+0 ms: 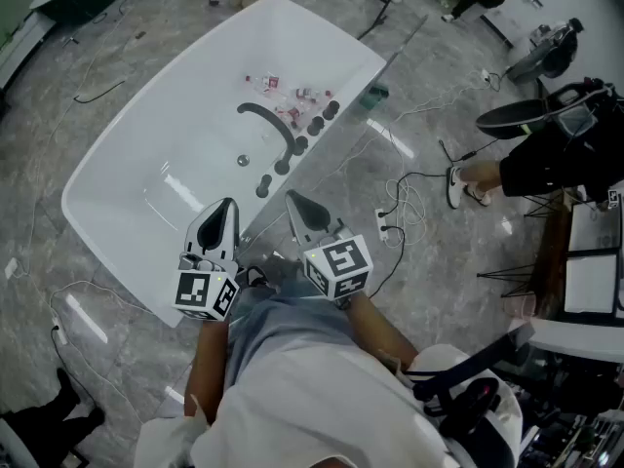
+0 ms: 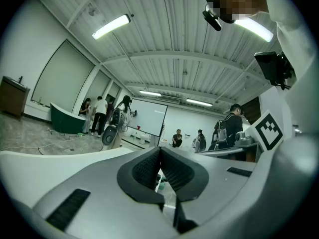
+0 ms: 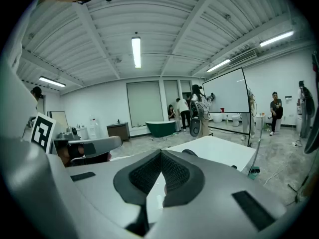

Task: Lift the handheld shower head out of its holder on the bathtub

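Observation:
The white bathtub (image 1: 146,154) lies slantwise in the head view. A dark curved spout (image 1: 269,118) and several dark round fittings (image 1: 283,167) stand along its right rim; I cannot tell which of them is the handheld shower head. My left gripper (image 1: 227,206) hovers over the tub's near end, shut with nothing in it. My right gripper (image 1: 294,200) is beside it, over the near right rim, shut and empty too. In the left gripper view the pads (image 2: 172,171) meet at their tips. The right gripper view shows its pads (image 3: 174,173) touching, with the tub rim (image 3: 224,151) and a dark fitting (image 3: 189,153) beyond.
Small red and white items (image 1: 283,93) lie inside the tub by the spout. Cables (image 1: 405,198) and a power strip (image 1: 382,222) trail on the marble floor right of the tub. A person (image 1: 546,159) stands at the right, others in the background. A green tub (image 3: 160,127) sits far off.

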`<move>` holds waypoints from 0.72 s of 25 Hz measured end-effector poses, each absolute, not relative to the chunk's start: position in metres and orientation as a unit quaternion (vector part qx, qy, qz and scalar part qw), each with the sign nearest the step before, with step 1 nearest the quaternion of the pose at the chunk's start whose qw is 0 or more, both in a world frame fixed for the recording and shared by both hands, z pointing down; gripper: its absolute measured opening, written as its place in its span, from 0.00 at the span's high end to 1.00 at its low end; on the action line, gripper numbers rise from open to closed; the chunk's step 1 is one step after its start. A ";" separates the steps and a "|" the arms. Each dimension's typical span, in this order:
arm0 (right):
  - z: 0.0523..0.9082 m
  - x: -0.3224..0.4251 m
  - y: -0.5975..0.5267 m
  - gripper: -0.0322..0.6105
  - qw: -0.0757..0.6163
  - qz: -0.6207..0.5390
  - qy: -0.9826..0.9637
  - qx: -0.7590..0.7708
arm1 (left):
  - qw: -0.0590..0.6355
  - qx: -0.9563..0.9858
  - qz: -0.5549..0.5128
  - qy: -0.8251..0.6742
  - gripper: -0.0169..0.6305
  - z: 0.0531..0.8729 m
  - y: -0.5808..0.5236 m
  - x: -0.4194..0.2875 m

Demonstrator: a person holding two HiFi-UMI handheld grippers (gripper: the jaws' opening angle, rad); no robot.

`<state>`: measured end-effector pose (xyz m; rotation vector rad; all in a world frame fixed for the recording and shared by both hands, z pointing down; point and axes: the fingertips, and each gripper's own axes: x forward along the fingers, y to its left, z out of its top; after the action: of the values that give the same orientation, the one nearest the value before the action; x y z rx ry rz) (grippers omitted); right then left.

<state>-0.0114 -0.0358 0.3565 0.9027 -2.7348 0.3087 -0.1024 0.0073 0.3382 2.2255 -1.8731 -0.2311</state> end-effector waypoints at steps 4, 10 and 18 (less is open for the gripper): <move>0.361 -0.019 -0.039 0.93 0.126 0.107 -0.937 0.306 | 0.121 0.756 -0.076 -0.639 0.95 0.342 0.002 -0.109; 0.375 -0.029 -0.039 0.93 0.132 0.106 -0.937 0.307 | 0.131 0.758 -0.075 -0.634 0.95 0.362 -0.002 -0.116; 0.379 -0.015 -0.043 0.92 0.133 0.115 -0.928 0.328 | 0.146 0.764 -0.073 -0.624 0.95 0.387 -0.006 -0.109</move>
<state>-0.0150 -0.0434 0.3794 0.9513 -2.6926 0.3334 -0.1087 -0.0057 0.3867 2.2015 -1.7966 -0.2098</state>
